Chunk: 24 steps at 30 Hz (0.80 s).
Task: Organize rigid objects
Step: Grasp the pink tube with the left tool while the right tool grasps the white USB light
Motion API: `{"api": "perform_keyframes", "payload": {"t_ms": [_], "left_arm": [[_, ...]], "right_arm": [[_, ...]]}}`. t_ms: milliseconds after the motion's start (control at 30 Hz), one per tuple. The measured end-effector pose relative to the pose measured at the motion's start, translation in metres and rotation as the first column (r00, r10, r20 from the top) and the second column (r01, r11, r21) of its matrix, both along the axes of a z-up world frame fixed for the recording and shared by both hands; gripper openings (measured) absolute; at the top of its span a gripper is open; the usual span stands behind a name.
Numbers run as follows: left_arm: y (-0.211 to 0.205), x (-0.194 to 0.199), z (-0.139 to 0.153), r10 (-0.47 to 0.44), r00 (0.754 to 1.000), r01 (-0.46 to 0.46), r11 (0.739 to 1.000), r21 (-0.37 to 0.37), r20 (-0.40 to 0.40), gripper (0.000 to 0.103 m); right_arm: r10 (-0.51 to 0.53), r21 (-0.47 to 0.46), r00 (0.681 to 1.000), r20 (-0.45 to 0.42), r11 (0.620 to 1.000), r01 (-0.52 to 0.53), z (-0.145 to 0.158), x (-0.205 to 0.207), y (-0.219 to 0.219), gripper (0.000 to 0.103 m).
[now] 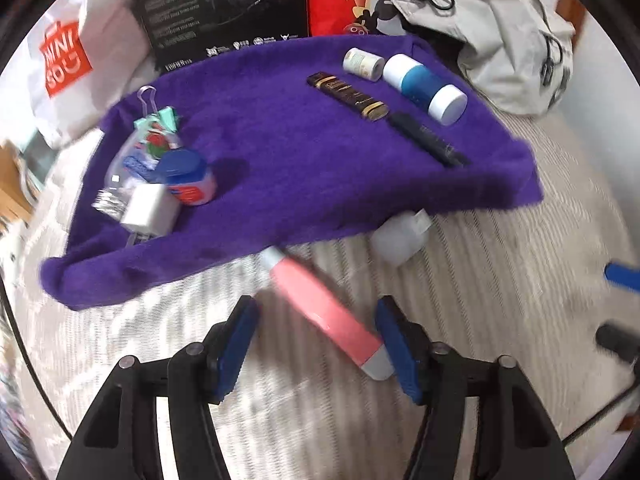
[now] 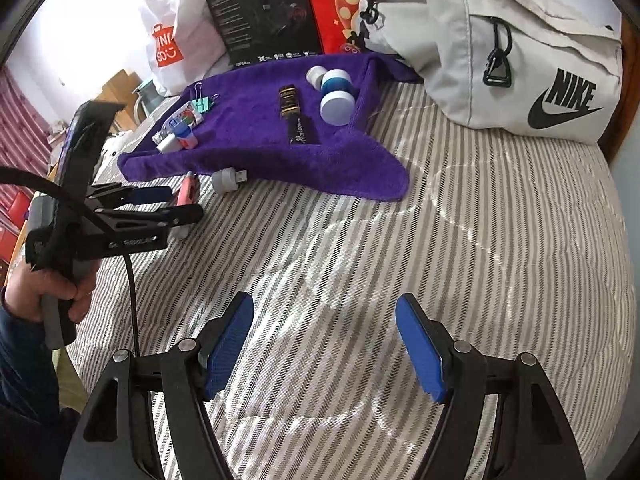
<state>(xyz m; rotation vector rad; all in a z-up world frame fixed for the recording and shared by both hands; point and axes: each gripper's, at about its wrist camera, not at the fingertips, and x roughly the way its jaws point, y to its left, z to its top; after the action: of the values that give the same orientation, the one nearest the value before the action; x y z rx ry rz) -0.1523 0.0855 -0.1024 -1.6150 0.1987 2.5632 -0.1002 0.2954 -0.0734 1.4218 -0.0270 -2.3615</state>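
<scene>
The left gripper [image 1: 316, 344] is spread wide around a pink tube [image 1: 326, 312] that lies on the striped bedspread [image 2: 440, 240] just off the near edge of the purple towel [image 1: 280, 140], beside a white USB plug [image 1: 400, 236]. The right gripper [image 2: 324, 344] hovers spread and empty over bare bedspread, well apart from the towel.

Striped bed cover [image 2: 400, 260] bearing a purple towel [image 2: 256, 152] at the far left, a pink tube [image 1: 324, 312] and white plug [image 2: 228, 179] (just off the towel's near edge), a grey bag [image 2: 500, 60] far right.
</scene>
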Motion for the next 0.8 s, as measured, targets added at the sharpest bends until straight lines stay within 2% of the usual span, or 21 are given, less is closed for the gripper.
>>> {"api": "perform_keyframes", "payload": {"t_ms": [233,400,500,633,667,733,800], "left_arm": [[-0.032,0.012,0.002,0.027,1.0,-0.027,1.0,0.009,0.015,0.062],[-0.03,0.006,0.001,0.036,0.999,-0.036,0.999,0.027,-0.012,0.062],[-0.027,0.005,0.001,0.024,0.999,-0.023,0.999,0.032,-0.024,0.057],[-0.021,0.012,0.003,-0.021,0.999,0.023,0.999,0.038,-0.048,0.035],[-0.019,0.013,0.004,-0.038,0.998,0.04,0.998,0.039,-0.052,0.026],[-0.014,0.015,0.006,-0.082,0.995,0.084,0.996,0.041,-0.055,0.017],[-0.014,0.016,0.006,-0.105,0.993,0.107,0.994,0.034,-0.062,0.017]], "right_arm": [[0.03,-0.001,0.999,0.015,1.0,-0.03,-0.004,0.002,-0.013,0.073],[0.04,0.006,0.999,0.023,0.999,-0.04,-0.004,0.0,-0.02,0.073],[0.046,0.015,0.999,0.027,0.999,-0.046,-0.004,0.0,-0.025,0.073],[0.04,0.013,0.999,0.021,0.999,-0.041,-0.001,-0.007,-0.032,0.073],[0.038,0.007,0.999,0.018,0.999,-0.038,0.0,-0.009,-0.035,0.073],[0.036,-0.004,0.999,0.008,0.999,-0.036,0.001,-0.013,-0.042,0.073],[0.037,-0.009,0.999,0.006,0.999,-0.037,-0.001,-0.019,-0.051,0.073]]}}
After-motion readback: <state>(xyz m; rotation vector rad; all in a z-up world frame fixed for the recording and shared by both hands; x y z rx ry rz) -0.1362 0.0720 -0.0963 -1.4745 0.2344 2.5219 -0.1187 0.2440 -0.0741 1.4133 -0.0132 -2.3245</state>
